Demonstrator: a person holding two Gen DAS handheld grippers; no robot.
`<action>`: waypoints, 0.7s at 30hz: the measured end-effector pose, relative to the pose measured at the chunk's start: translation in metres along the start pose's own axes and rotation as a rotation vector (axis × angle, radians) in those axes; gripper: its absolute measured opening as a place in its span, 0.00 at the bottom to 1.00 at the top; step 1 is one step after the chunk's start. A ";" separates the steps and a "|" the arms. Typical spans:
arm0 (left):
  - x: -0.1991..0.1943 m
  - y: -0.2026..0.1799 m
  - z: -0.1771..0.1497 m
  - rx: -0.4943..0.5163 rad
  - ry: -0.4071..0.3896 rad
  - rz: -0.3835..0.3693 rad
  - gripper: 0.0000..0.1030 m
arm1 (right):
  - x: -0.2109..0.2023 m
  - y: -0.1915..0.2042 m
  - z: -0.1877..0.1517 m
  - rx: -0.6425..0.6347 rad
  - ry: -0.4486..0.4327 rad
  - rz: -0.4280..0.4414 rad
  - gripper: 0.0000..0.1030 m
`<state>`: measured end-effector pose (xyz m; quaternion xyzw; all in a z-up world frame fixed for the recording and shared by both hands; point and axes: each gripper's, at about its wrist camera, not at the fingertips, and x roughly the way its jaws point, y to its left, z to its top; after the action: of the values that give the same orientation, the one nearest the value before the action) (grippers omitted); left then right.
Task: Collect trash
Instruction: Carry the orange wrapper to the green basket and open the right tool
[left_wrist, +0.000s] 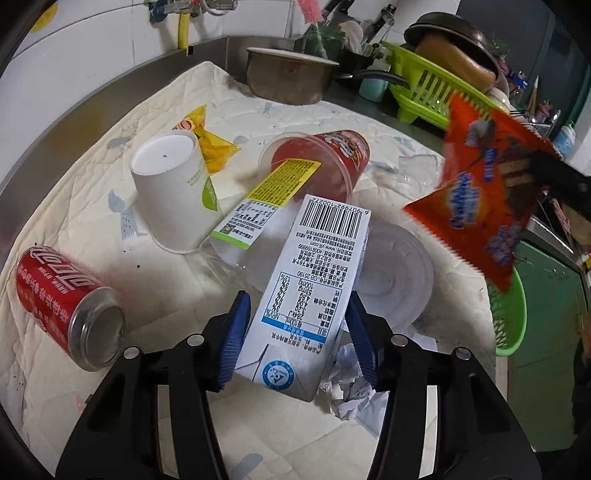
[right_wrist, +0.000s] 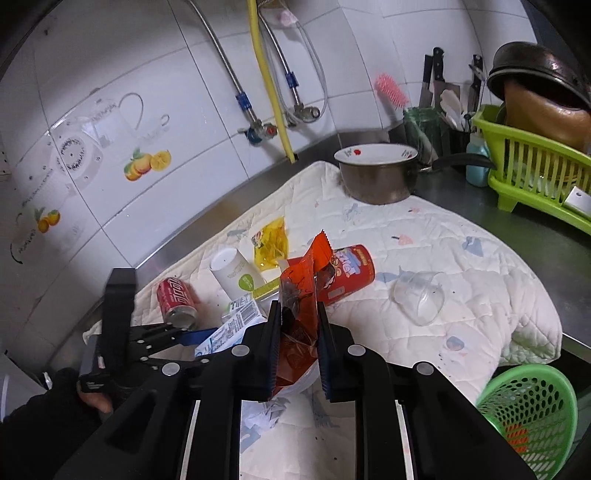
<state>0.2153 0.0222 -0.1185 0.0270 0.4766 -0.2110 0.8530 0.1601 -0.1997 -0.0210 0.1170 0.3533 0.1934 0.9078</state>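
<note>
- Left wrist view: left gripper (left_wrist: 295, 332) grasps the milk carton (left_wrist: 310, 280), its long axis pointing away toward the pot (left_wrist: 288, 79).
- Right gripper (right_wrist: 297, 343) clenches the orange wrapper (right_wrist: 301, 295), upright, near that carton.

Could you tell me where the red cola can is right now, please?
The red cola can lies on its side on the quilted cloth, far left in the left wrist view, near the upturned white paper cup.
</note>
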 end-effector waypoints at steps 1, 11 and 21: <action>0.001 -0.001 0.001 0.002 0.000 0.003 0.52 | -0.006 -0.001 0.000 0.003 -0.009 -0.003 0.17; -0.011 -0.005 -0.004 -0.002 -0.031 0.019 0.44 | -0.065 -0.036 -0.014 0.026 -0.068 -0.115 0.17; -0.049 -0.013 -0.004 0.008 -0.111 0.047 0.41 | -0.085 -0.106 -0.070 0.093 0.020 -0.358 0.17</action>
<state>0.1851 0.0281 -0.0780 0.0299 0.4270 -0.1941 0.8827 0.0833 -0.3263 -0.0578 0.0924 0.3859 0.0136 0.9178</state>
